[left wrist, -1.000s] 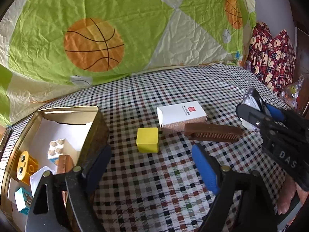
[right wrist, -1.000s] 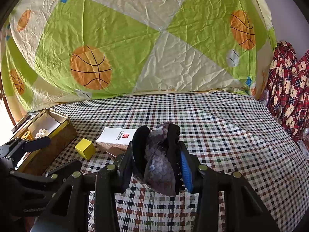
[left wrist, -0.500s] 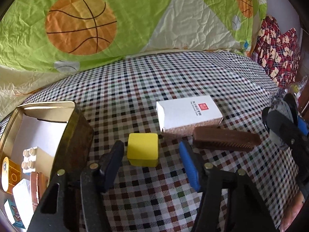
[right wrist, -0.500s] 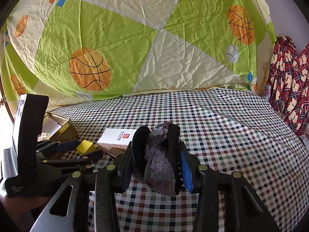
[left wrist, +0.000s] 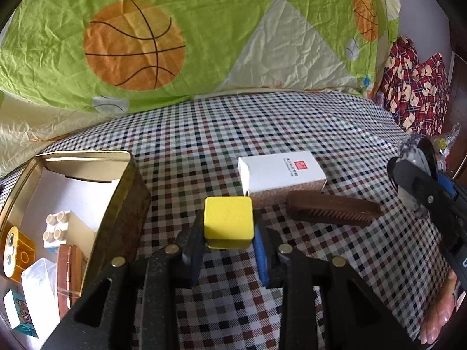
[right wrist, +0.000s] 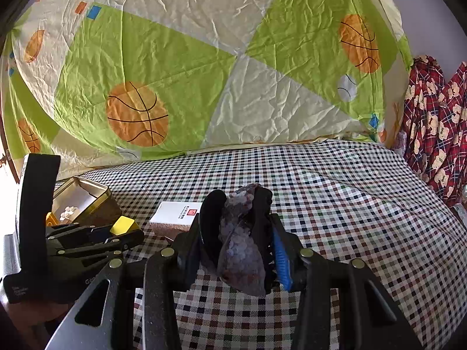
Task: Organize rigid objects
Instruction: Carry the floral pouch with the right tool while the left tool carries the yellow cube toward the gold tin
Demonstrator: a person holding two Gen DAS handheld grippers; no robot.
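On the checked cloth (left wrist: 292, 122), near the middle of the left wrist view, the left gripper (left wrist: 229, 245) has its two pads pressed against the sides of a yellow block (left wrist: 228, 222), which sits squeezed between them. Just beyond the block, touching or nearly touching its far right corner, lies a white box (left wrist: 281, 172) with a small red mark on its top. To the right of the block, against the near side of the white box, a brown comb (left wrist: 332, 212) lies flat with its teeth facing the camera. To the left stands an open gold tin (left wrist: 125, 204), its tall brown wall close beside the left finger. Inside the tin are a white toy brick (left wrist: 58, 227), an orange piece with eyes (left wrist: 17, 250), a brown wooden item (left wrist: 68, 277), a clear plastic piece and a small teal-edged box.

In the right wrist view, the right gripper (right wrist: 242, 242) is clamped on a mottled purple hair claw (right wrist: 242, 250), held upright between the fingers above the cloth. The same gripper shows at the far right edge of the left wrist view, with fingertips of a hand (left wrist: 440, 315) below it. A green and cream sheet with basketballs (right wrist: 204, 73) hangs behind the table, and red patterned fabric (right wrist: 432, 122) hangs at far right.
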